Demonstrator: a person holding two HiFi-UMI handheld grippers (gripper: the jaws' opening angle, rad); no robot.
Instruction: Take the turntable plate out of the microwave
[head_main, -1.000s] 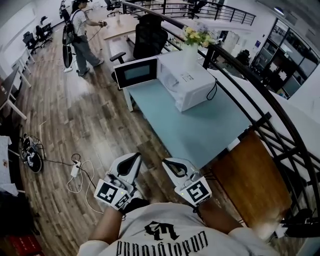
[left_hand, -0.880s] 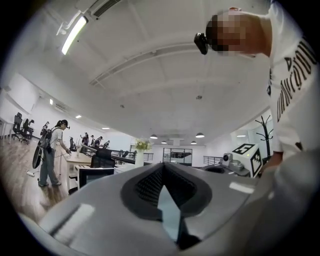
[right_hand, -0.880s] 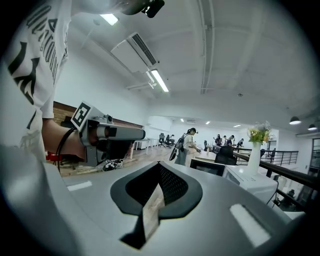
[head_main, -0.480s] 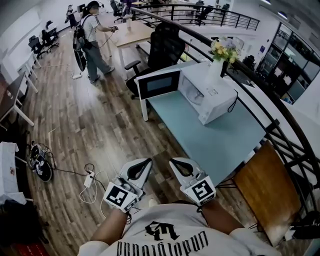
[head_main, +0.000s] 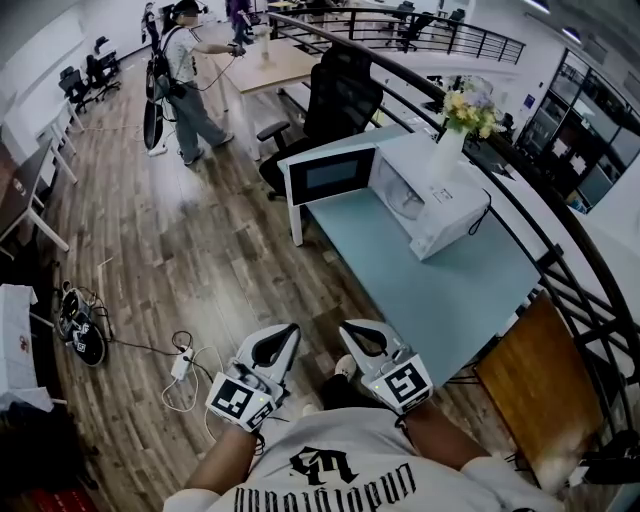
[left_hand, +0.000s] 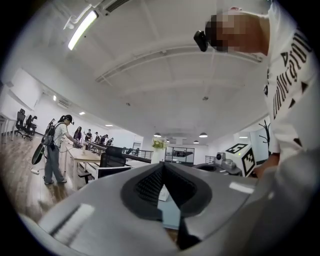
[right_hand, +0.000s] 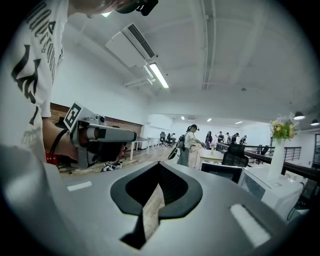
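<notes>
while both grippers hang low at the bottom centre of the head view, well apart from the microwave (head_main: 445, 215) in the upper right, nothing is grasped: left gripper (head_main: 288, 330) jaws clenched on air, right gripper (head_main: 350, 330) same. microwave door (head_main: 325, 172) stands open toward frame left. turntable plate (head_main: 404, 200) looks to lie inside the cavity, faint. risks, my guess: jaws must part before the reach or they just poke the glass. a thin rim pinch could slip and drop it on the teal table (head_main: 420, 290). bumping the box could tip the flower vase (head_main: 447, 150) on top.
</notes>
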